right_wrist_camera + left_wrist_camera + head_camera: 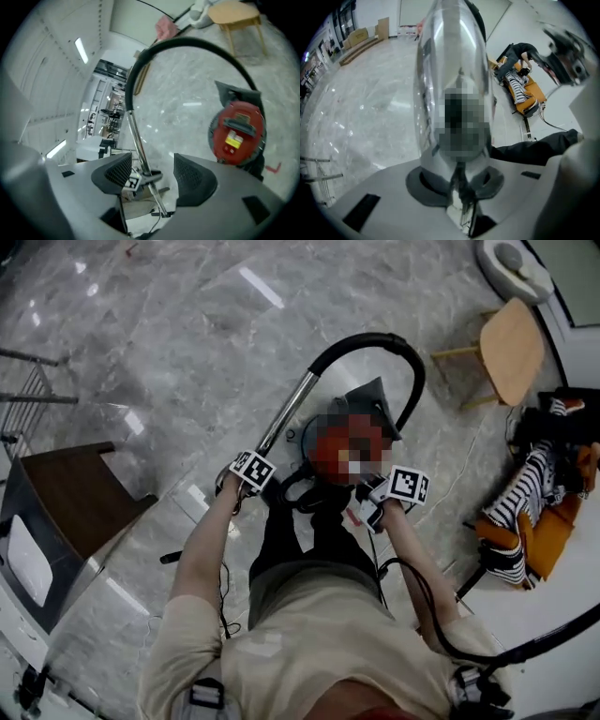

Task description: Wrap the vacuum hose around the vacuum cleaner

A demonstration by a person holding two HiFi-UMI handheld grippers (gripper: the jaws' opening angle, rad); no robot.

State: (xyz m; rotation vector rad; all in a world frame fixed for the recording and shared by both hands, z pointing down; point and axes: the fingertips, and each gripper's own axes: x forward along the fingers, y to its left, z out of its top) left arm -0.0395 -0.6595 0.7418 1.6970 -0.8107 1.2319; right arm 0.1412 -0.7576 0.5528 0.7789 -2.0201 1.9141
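Nearest the head camera is the person's beige shirt (309,634), with both bare forearms reaching up the frame over a grey marble floor (187,352). At far left stands a dark brown low table (70,493). Just left of centre, the left hand-held gripper (457,183) is clamped on a shiny metal tube (450,70): in the left gripper view the tube stands straight up between the two dark pads (422,183), which press on its base. In the head view that tube slants up and to the right from the gripper's marker cube and joins the black hose (375,338). The hose arches in one open loop over the red vacuum cleaner (236,131) and comes down on the cleaner's right side, not lying round its body. The cleaner sits on the floor at the centre of the head view, just above both grippers. Right of centre, the right hand-held gripper (152,176) has its jaws apart and nothing pressed between them; through the gap its own view shows the tube farther off, and the cleaner lies to the right of the jaws. A wooden chair (511,348) stands at upper right, and a striped cloth (520,507) lies at the right edge.
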